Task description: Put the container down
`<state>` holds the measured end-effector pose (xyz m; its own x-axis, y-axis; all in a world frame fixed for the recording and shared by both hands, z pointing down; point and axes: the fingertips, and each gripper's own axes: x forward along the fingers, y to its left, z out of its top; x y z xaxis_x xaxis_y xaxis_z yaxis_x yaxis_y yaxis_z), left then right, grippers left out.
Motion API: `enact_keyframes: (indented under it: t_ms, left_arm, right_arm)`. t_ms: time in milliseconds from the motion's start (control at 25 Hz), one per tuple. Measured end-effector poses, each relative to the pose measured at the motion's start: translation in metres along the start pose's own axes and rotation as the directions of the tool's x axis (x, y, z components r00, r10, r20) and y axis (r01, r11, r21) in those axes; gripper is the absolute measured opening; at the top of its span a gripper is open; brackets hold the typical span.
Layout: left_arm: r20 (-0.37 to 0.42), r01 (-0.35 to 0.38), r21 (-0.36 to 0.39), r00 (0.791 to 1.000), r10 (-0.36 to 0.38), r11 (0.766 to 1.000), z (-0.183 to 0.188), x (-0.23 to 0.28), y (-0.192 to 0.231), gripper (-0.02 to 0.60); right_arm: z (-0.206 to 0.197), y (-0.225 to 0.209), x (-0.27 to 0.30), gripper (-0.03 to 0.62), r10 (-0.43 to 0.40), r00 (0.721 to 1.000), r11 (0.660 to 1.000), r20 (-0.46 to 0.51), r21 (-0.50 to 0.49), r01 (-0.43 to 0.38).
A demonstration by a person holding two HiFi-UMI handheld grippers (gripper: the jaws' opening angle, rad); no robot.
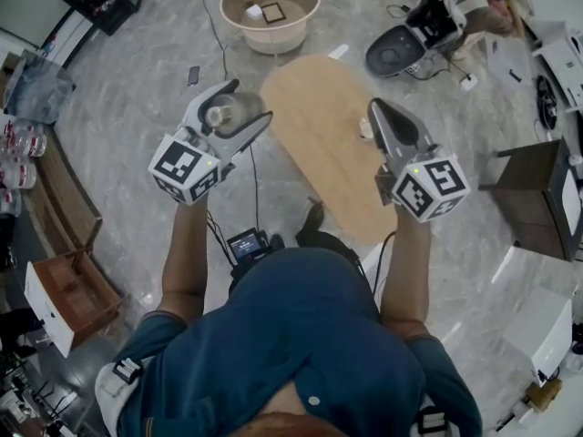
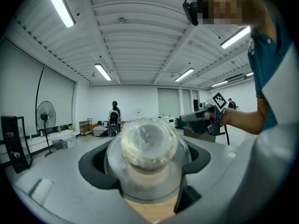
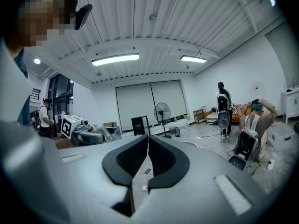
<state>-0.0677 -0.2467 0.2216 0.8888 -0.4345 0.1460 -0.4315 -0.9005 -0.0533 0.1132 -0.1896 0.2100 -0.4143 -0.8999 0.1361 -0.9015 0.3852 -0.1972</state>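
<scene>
The left tongs (image 1: 246, 106) were spread wide around a clear container (image 1: 225, 114), pinching it by its sides. One round end of it faced the camera in the left gripper view. In the head view the container sat left of centre, just off the left edge of the oval wooden counter (image 1: 328, 153) and over the grey floor (image 1: 127, 89). How high it hung was hard to judge from above. The right tongs (image 1: 375, 109) were pressed together and empty, right of centre by the counter's right edge. A round beige tub (image 1: 271, 27) stood at the top of the frame.
</scene>
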Motion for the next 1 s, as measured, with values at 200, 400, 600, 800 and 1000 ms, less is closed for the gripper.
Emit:
enact_keyframes:
  t_ms: [200,400,600,800,1000]
  left_arm:
    - [-0.019,0.021,-0.027,1.0,-0.021,0.999,-0.025,0.039,0.009,0.341]
    - [-0.046,0.049,-0.061,0.998,-0.052,0.997,-0.052,0.071,0.013,0.341]
    - [-0.076,0.073,-0.072,0.994,-0.079,0.995,-0.083,0.1,0.015,0.341]
    - [-0.091,0.09,-0.086,0.991,-0.097,0.992,-0.116,0.126,0.013,0.341]
    - [-0.102,0.108,-0.098,0.988,-0.118,0.989,-0.153,0.148,0.012,0.341]
  right_arm:
    - [-0.022,-0.032,0.005,0.011,-0.025,0.999,0.999,-0.04,0.036,0.027]
    - [-0.048,-0.058,0.004,0.011,-0.054,0.996,0.995,-0.077,0.08,0.06]
    - [-0.074,-0.078,0.003,0.011,-0.078,0.991,0.989,-0.106,0.117,0.09]
    - [-0.103,-0.093,0.001,0.011,-0.089,0.987,0.984,-0.136,0.145,0.109]
    - [-0.133,-0.105,0.0,0.011,-0.104,0.98,0.977,-0.171,0.165,0.132]
